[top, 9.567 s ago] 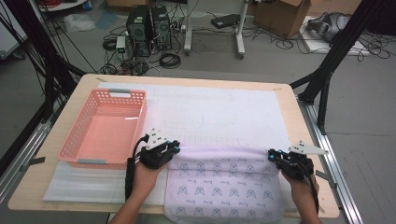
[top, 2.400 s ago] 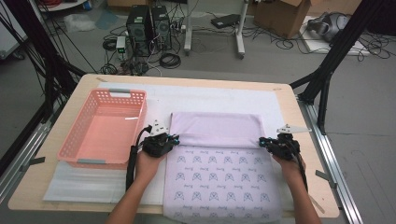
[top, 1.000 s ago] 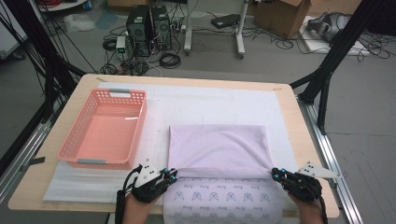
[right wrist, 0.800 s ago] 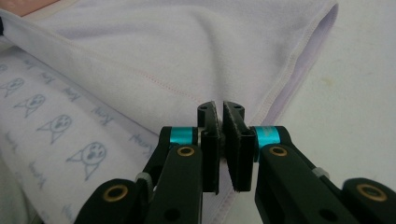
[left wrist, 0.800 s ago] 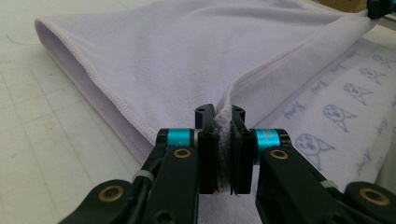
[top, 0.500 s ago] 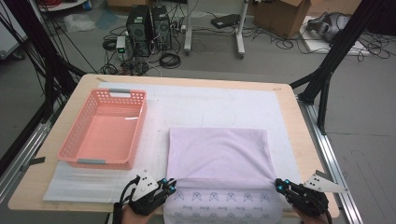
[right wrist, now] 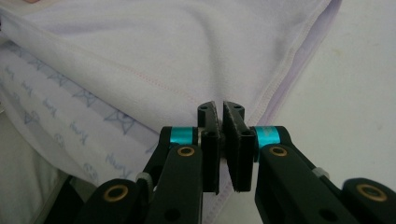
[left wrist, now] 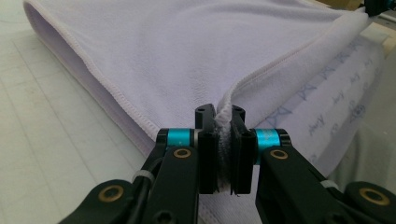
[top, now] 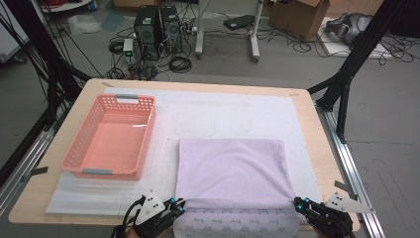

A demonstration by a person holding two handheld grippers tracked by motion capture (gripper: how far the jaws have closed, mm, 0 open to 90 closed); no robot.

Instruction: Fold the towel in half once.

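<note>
A lilac towel (top: 233, 168) lies folded on the white mat, plain side up, with its printed side (top: 237, 220) showing along the near edge. My left gripper (top: 174, 204) pinches the towel's near left corner; in the left gripper view the hem (left wrist: 224, 109) is clamped between the black jaws of that gripper (left wrist: 224, 114). My right gripper (top: 298, 202) grips the near right corner. In the right gripper view the towel (right wrist: 140, 51) runs between the closed jaws of that gripper (right wrist: 220, 109).
A pink plastic basket (top: 79, 148) stands empty on the left of the table. A white mat (top: 228, 111) covers most of the wooden tabletop. Both grippers are at the table's near edge. Computers and cables sit on the floor beyond.
Both grippers have pulled the folded towel edge toward the near side of the table. The plain top layer now covers more of the printed side. Both grips stayed closed.
</note>
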